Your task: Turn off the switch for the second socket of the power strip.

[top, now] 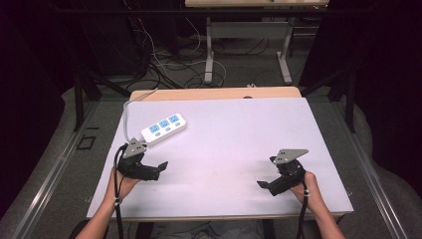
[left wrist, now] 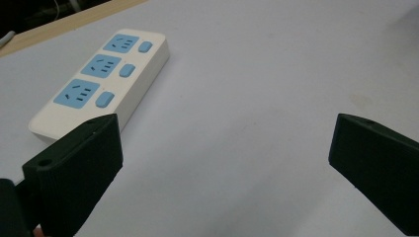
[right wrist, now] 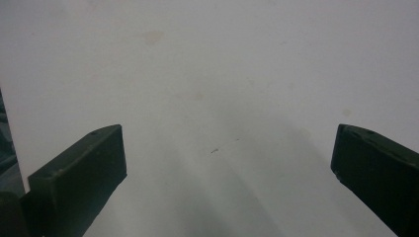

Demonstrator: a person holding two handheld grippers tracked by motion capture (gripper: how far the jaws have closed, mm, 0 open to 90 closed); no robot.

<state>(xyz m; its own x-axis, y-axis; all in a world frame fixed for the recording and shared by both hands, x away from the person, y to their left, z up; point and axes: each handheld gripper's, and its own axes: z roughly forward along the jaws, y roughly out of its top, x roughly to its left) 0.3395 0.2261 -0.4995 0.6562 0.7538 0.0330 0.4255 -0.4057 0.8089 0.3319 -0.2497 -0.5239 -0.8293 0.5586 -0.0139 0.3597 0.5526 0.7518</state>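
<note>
A white power strip (top: 164,128) with three blue sockets and blue switches lies at the table's back left; its grey cable runs off toward the far edge. In the left gripper view the power strip (left wrist: 101,81) sits just beyond the left jaw. My left gripper (top: 158,168) rests low near the front left, open, with nothing between its jaws (left wrist: 225,163). My right gripper (top: 264,185) is held near the front right, open and empty over bare white surface (right wrist: 227,168).
The white table top (top: 234,134) has a wooden strip along its far edge. Beyond it stand another desk's metal legs (top: 209,59) and tangled cables on the floor. Dark rails run along both sides of the table.
</note>
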